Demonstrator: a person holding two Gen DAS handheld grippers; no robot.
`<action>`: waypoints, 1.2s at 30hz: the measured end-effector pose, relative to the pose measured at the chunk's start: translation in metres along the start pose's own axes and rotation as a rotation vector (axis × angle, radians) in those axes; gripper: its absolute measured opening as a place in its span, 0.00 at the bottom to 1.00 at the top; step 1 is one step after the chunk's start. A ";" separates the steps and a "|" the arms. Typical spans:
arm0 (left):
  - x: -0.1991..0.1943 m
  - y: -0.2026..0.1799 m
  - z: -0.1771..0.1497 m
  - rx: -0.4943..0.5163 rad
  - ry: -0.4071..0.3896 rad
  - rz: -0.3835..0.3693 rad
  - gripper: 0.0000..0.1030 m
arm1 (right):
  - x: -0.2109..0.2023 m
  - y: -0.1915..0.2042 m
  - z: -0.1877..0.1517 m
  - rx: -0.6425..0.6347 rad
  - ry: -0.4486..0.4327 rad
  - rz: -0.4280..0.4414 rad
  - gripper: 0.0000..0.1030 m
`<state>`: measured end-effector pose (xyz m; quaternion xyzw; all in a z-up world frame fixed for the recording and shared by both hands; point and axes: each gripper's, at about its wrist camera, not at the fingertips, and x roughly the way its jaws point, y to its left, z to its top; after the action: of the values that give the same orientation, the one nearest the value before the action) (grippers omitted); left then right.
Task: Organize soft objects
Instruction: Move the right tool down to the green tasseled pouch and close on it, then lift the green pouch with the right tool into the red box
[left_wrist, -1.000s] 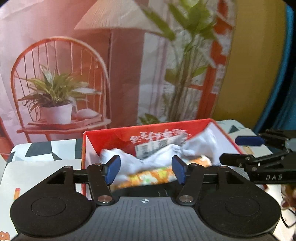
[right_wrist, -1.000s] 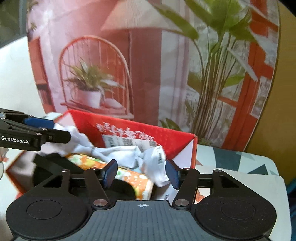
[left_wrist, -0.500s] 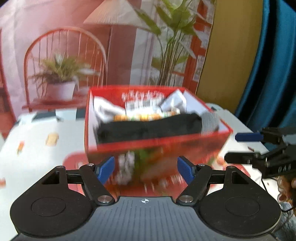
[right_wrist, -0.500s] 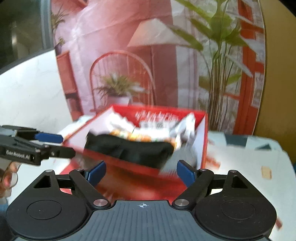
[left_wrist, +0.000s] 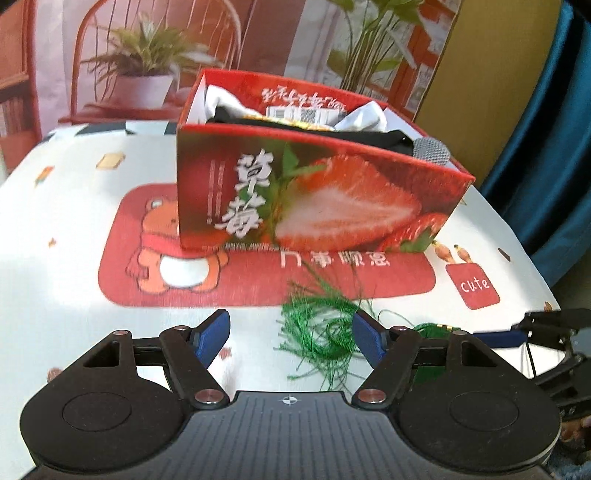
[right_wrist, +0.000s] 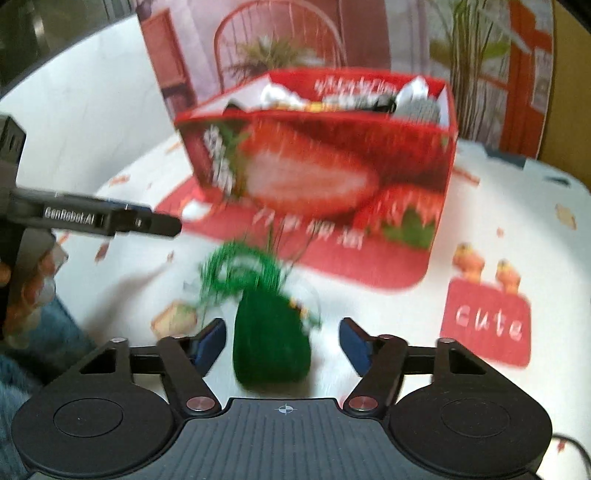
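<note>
Both tongs, the left gripper (left_wrist: 290, 338) and the right gripper (right_wrist: 282, 341), are wide open and hold nothing, with the green tassel pouch (right_wrist: 269, 339) lying at 6 o'clock from the strawberry box (left_wrist: 314, 192), so loose strings could slip or snag.

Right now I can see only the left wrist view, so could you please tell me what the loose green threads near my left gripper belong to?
Observer: The green threads fan out from a dark green soft pouch that your view mostly hides.
Operator: Thank you. Is the right gripper holding that pouch?
Observer: No. The right gripper is open, and the pouch lies between its fingers, seemingly touching neither.
Operator: And where is the pouch relative to the box?
Observer: It lies on the white patterned tablecloth in front of the red strawberry-printed cardboard box, apart from it.
</note>
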<state>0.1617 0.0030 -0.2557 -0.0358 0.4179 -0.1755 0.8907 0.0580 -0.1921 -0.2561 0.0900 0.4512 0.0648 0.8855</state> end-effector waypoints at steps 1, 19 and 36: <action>0.000 0.001 -0.001 -0.006 0.001 -0.002 0.72 | 0.002 0.000 -0.002 -0.003 0.015 0.003 0.55; 0.010 0.001 0.008 -0.064 -0.003 -0.087 0.57 | 0.066 0.019 0.034 -0.090 -0.049 0.090 0.40; 0.038 -0.013 0.017 -0.079 0.055 -0.186 0.40 | 0.063 0.026 0.038 -0.094 -0.094 0.100 0.40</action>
<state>0.1931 -0.0241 -0.2702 -0.1047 0.4434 -0.2418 0.8567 0.1247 -0.1580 -0.2780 0.0735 0.4003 0.1258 0.9047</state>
